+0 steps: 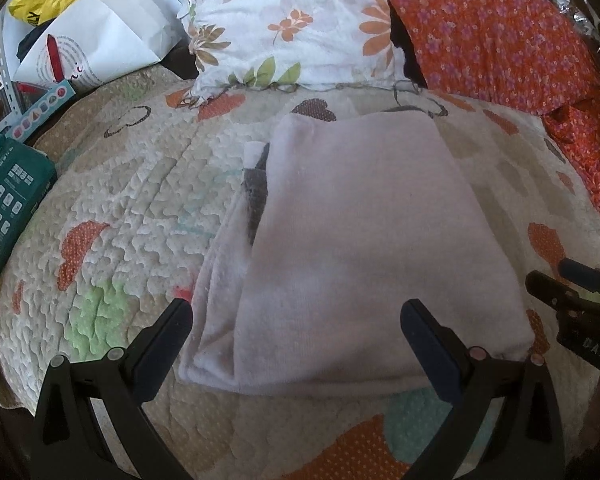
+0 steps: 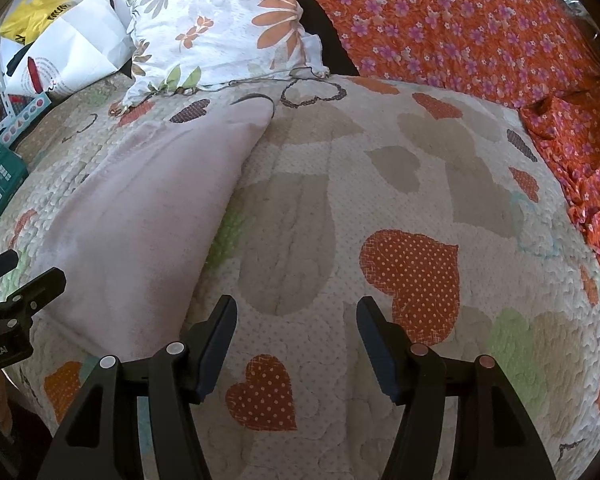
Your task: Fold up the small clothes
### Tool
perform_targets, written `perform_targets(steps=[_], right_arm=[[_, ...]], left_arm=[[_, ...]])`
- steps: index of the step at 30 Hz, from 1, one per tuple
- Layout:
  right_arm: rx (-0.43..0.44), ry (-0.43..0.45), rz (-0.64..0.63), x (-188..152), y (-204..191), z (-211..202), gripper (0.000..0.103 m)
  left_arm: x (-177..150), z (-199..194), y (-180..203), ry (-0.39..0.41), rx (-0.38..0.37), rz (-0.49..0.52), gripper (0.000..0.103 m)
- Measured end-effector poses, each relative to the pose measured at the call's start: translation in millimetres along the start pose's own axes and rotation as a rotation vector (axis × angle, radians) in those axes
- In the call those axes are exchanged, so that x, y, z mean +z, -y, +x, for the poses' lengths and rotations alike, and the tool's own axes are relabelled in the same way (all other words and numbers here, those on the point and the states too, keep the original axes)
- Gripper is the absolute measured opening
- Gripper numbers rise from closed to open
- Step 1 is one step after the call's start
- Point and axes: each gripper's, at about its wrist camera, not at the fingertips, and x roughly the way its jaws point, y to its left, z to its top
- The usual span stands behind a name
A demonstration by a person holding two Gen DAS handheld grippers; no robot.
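- The pink cloth (image 1: 364, 248) lies folded on the heart quilt (image 1: 132, 216), below the flower pillow (image 1: 292, 24).
- Left gripper (image 1: 296, 320) and right gripper (image 2: 296, 320) are both spread wide, holding nothing.
- A careless grab could pull the fold open.

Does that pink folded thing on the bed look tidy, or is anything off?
Mostly tidy, but the fold on the pink garment is uneven: along its left edge a lower white layer and a grey patch stick out from under the top layer. Both grippers are open and holding nothing.
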Motion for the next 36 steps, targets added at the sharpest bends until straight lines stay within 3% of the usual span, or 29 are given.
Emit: perform_targets(steps=[15, 36], right_arm=[[0.002, -0.005, -0.01, -0.9, -3.1, 2.0, 0.068], [-0.001, -0.003, -0.03, -3.3, -9.2, 1.1, 0.07]], left_arm=[[-0.6, 0.8, 2.8, -0.008, -0.01, 0.0, 0.103], [-1.8, 1.6, 0.2, -0.036, -0.091, -0.034, 0.103]])
